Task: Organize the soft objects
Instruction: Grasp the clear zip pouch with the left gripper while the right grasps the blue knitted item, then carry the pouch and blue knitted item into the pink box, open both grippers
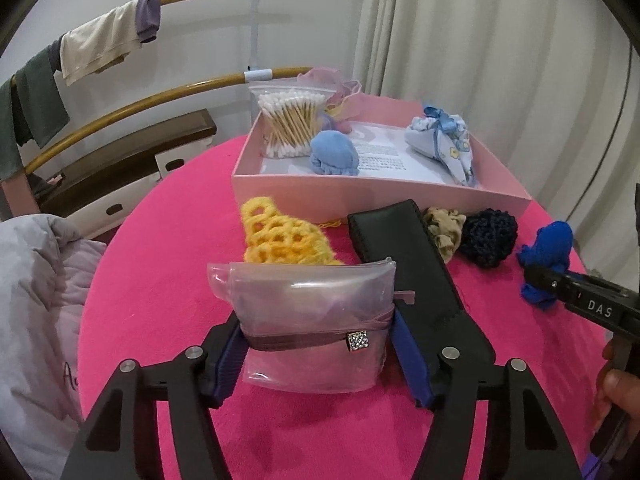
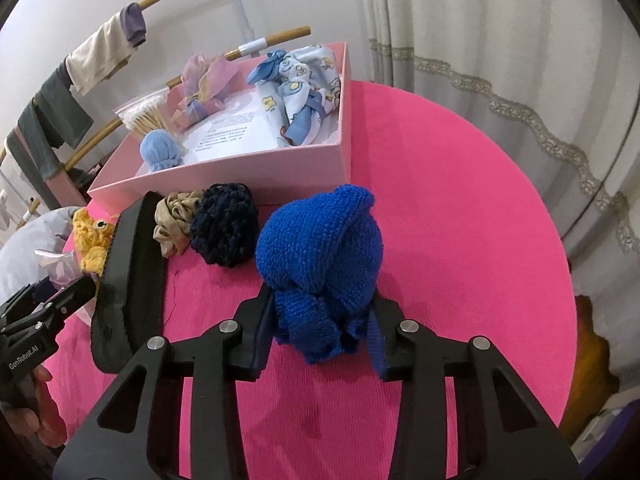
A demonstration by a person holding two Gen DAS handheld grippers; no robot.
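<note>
Left gripper (image 1: 318, 354) clamped on clear plastic pouch (image 1: 312, 320) at near edge of pink round table (image 1: 168, 248), beside black case (image 1: 416, 276). Right gripper (image 2: 318, 332) pinched on blue knitted bundle (image 2: 320, 256), in front of pink box (image 2: 224, 176) holding cotton swabs (image 1: 288, 120) and baby clothes (image 2: 304, 88).

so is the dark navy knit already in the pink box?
No, the navy knit lies on the pink cloth outside the pink box, beside the beige scrunchie.
</note>
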